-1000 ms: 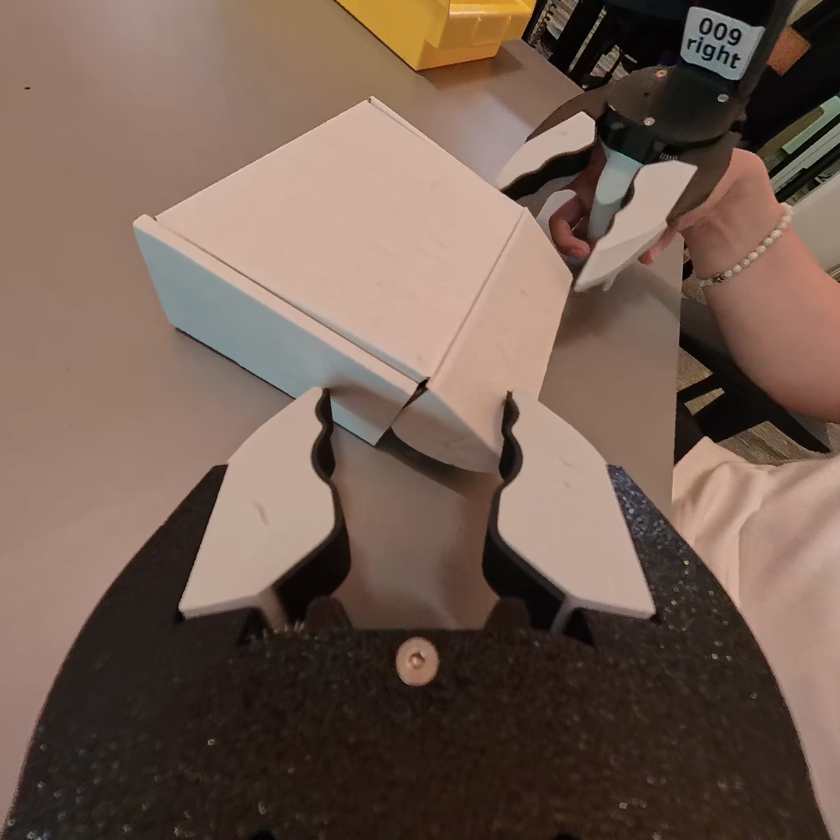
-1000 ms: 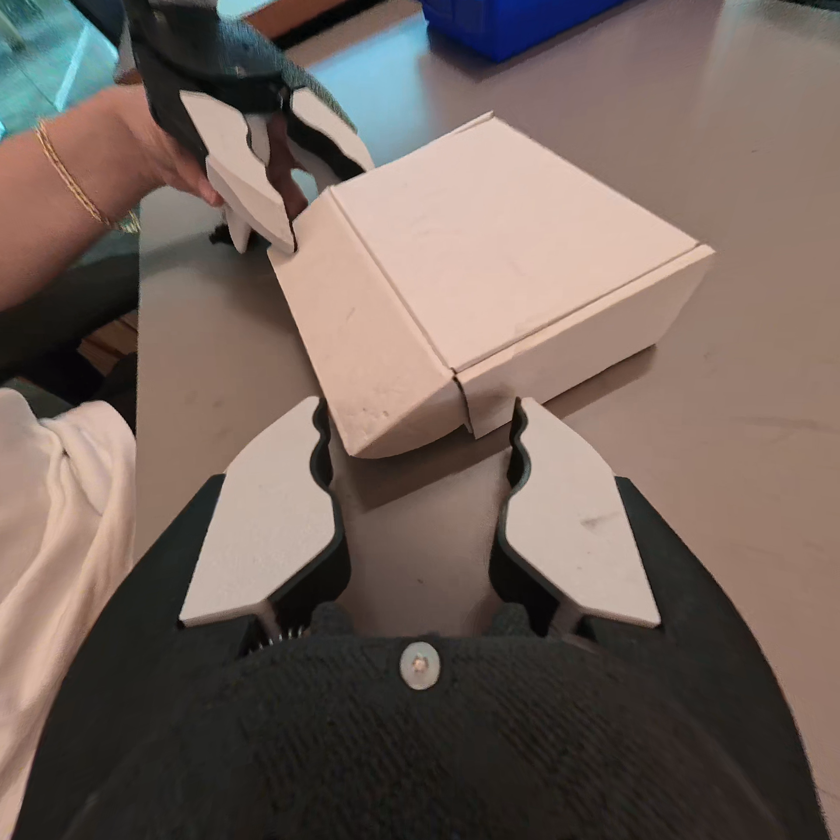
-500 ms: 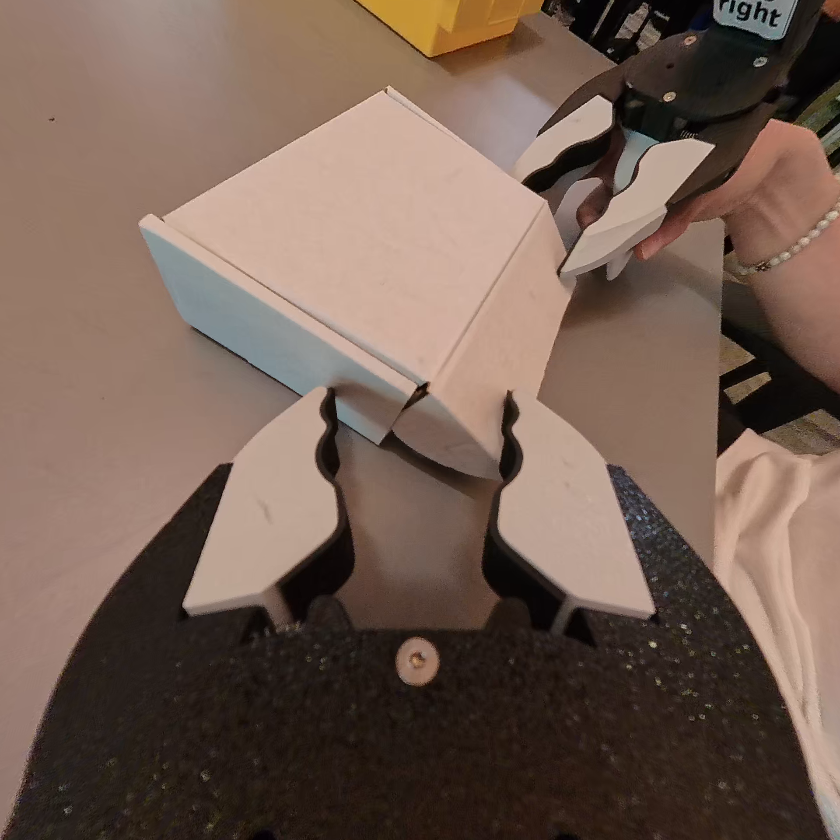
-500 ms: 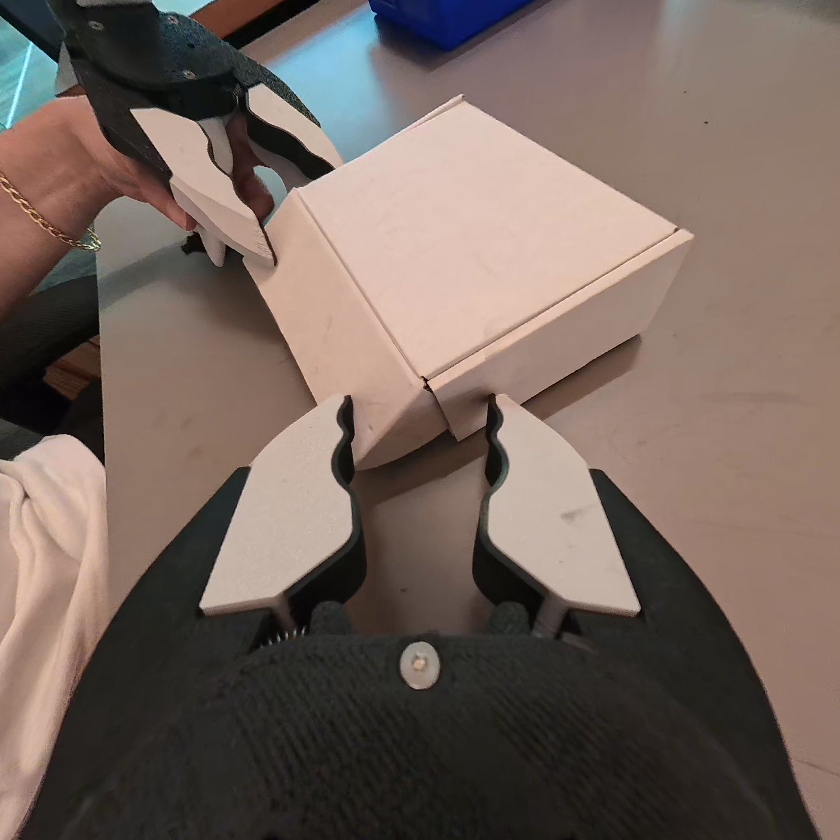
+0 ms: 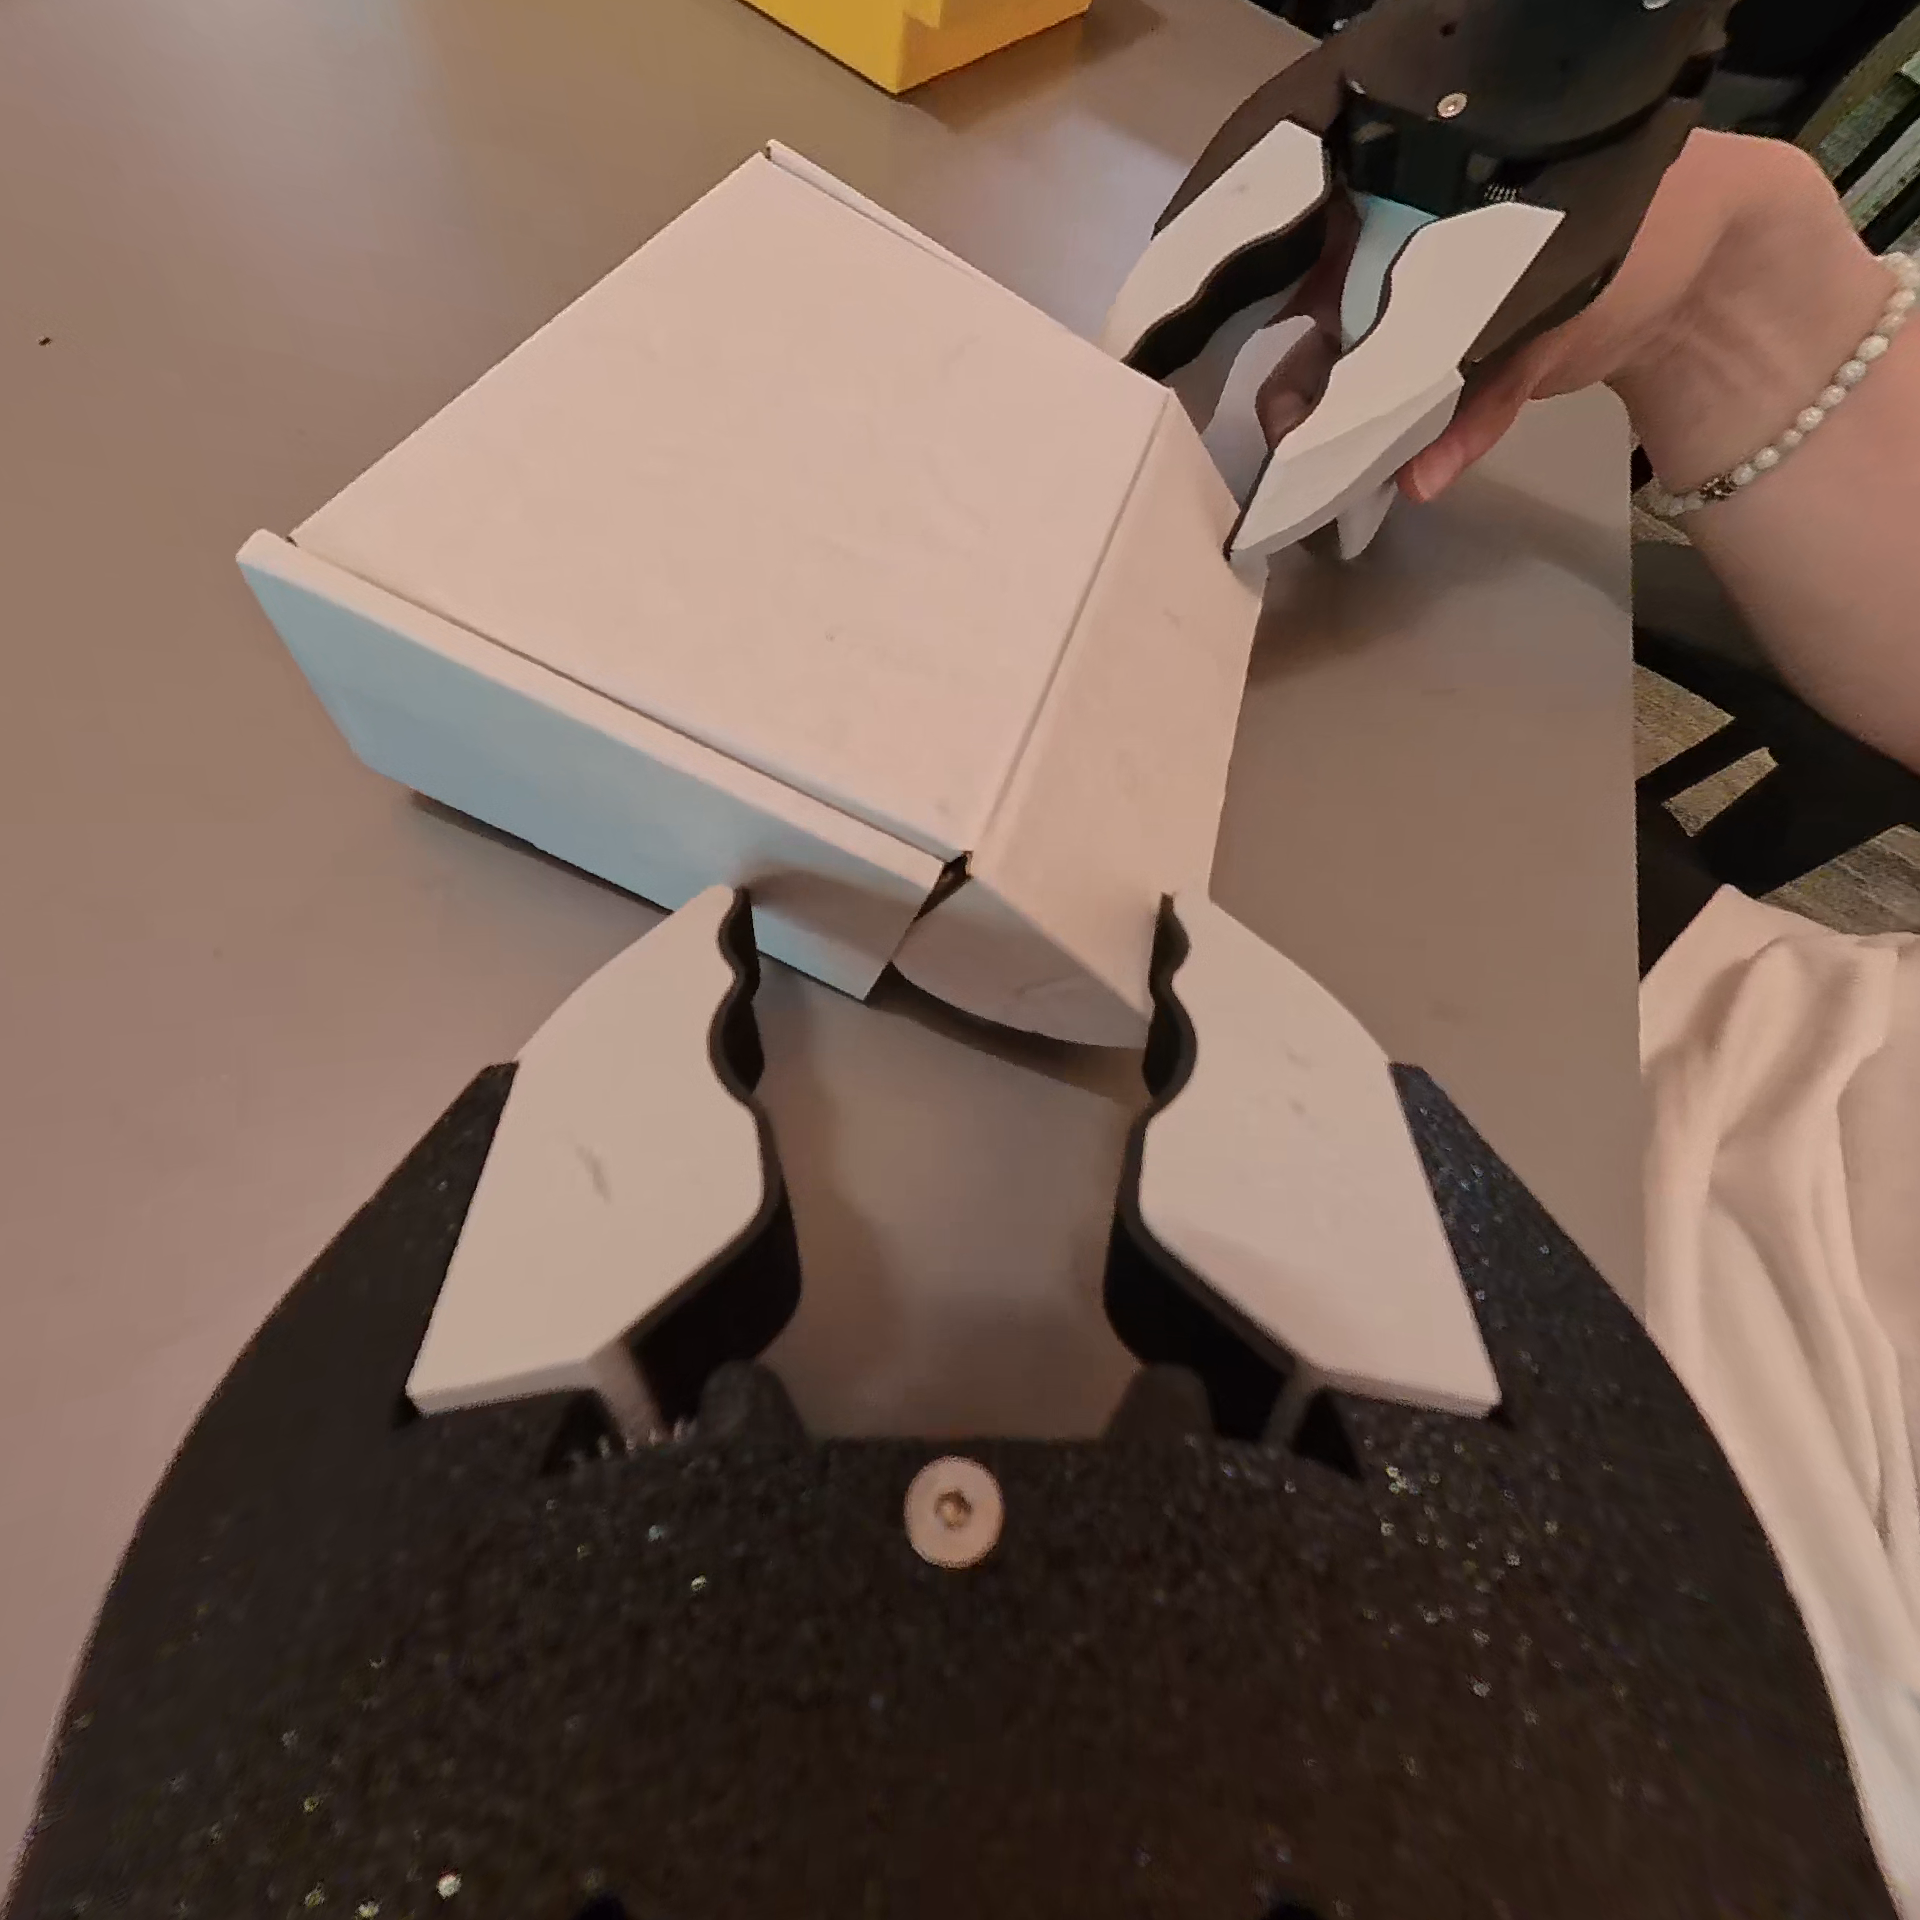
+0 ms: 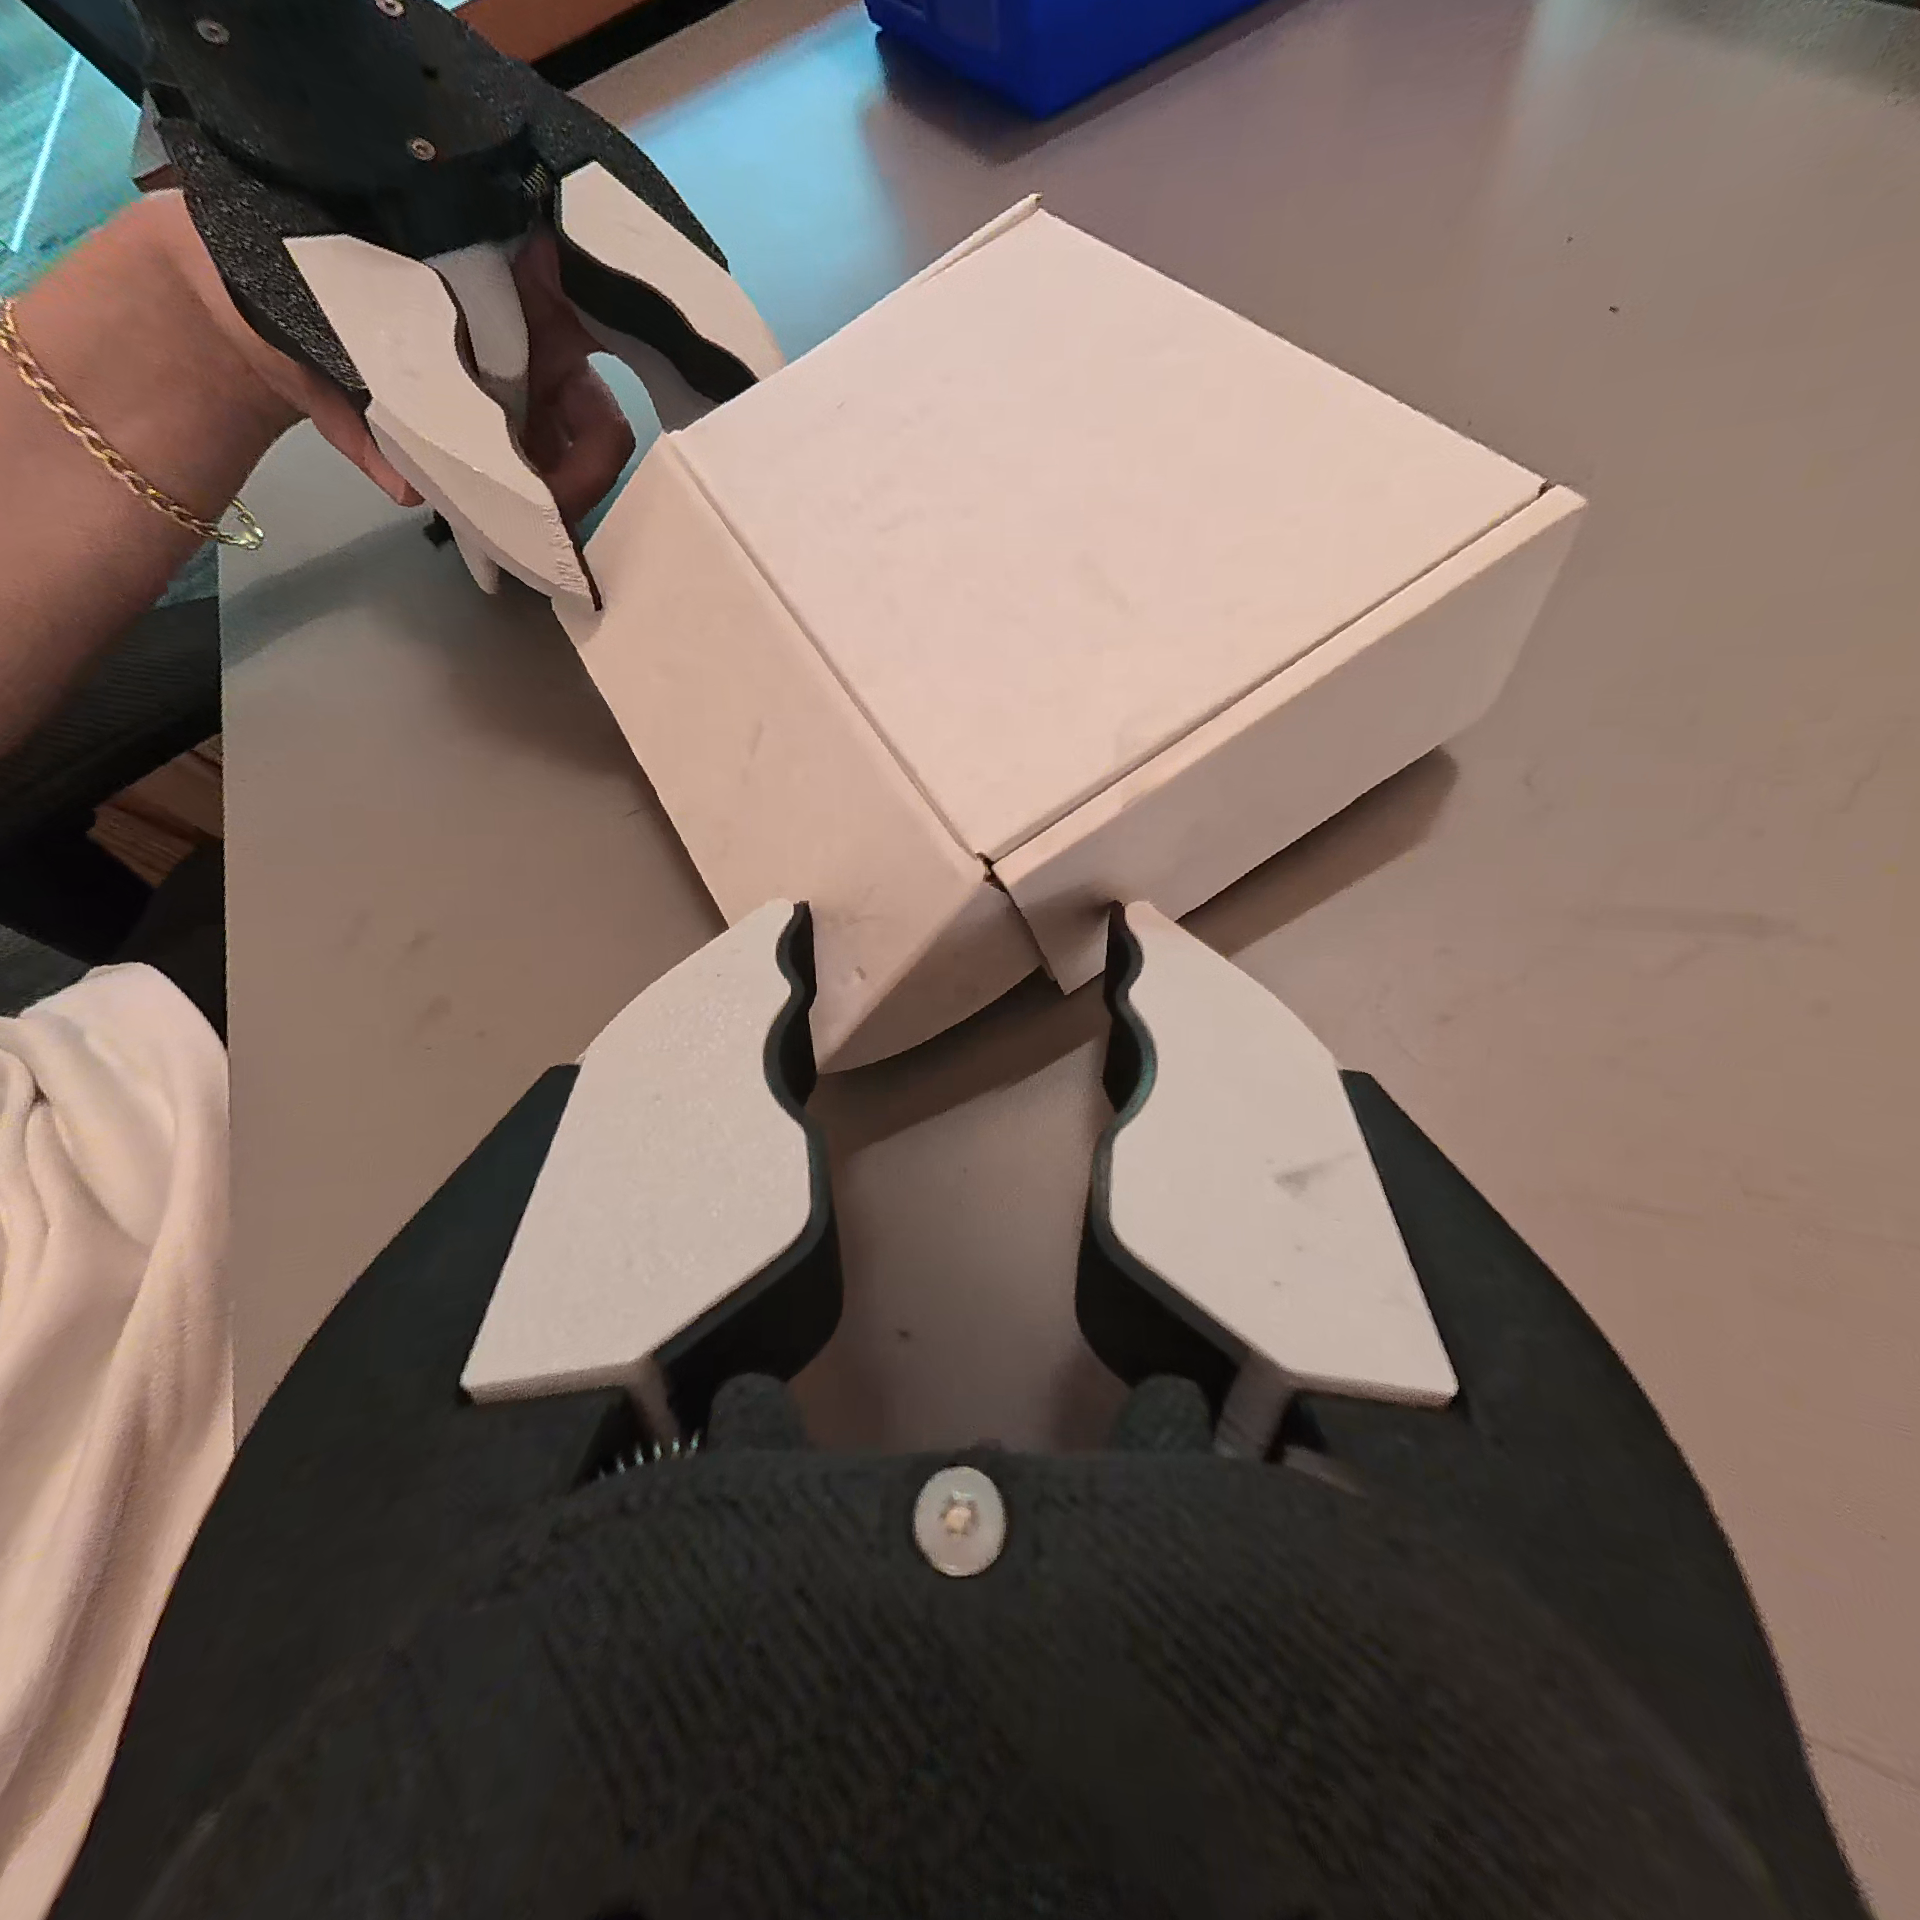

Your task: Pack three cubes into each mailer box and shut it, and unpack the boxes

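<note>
One white mailer box [image 5: 727,540] sits lid-down on the counter [image 5: 208,935], front flap [image 6: 790,790] untucked and splayed toward me, my left tool [image 5: 951,935] and right tool [image 6: 956,935] both released at its corners, so shutting remains.

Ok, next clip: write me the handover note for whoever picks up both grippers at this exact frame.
Left gripper: open, fingers straddling one end of the front flap, not clamped.
Right gripper: open, fingers at the flap's other end, also not clamped.
White mailer box: on the grey table, lid down, front flap slanting outward, not tucked in.
Cubes: none visible; the contents of the box cannot be seen.
Yellow bin and blue bin at the far edges.
Left: deal with the flap; whether this is closing or opening cannot be told.
</note>
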### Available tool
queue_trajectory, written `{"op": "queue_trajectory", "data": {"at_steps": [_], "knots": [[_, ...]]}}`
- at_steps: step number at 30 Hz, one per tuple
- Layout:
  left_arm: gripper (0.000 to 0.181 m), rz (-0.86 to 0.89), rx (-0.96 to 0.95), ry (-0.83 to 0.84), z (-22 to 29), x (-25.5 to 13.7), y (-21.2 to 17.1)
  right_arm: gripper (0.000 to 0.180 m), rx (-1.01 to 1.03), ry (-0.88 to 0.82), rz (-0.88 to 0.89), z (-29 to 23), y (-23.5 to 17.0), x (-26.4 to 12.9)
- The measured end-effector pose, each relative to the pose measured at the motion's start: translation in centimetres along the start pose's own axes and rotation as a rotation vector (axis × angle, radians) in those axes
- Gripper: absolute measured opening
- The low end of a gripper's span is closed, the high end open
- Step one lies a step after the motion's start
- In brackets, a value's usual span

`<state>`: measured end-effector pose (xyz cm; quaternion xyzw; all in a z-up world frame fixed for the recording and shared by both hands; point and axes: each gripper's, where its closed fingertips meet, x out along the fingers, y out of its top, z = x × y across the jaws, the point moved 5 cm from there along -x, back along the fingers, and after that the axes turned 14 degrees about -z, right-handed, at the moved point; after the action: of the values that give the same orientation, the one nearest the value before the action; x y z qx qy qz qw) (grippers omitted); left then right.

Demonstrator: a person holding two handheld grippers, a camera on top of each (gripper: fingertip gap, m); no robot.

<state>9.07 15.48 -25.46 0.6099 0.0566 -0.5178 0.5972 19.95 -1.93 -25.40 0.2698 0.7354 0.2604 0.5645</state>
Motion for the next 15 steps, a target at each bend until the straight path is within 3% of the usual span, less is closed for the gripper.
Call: {"op": "queue_trajectory", "data": {"at_steps": [15], "knots": [[0.073,-0.03,0.07,0.006,0.14,-0.06,-0.35,0.056,-0.069,0.042,-0.025,0.85,0.32,0.14]]}}
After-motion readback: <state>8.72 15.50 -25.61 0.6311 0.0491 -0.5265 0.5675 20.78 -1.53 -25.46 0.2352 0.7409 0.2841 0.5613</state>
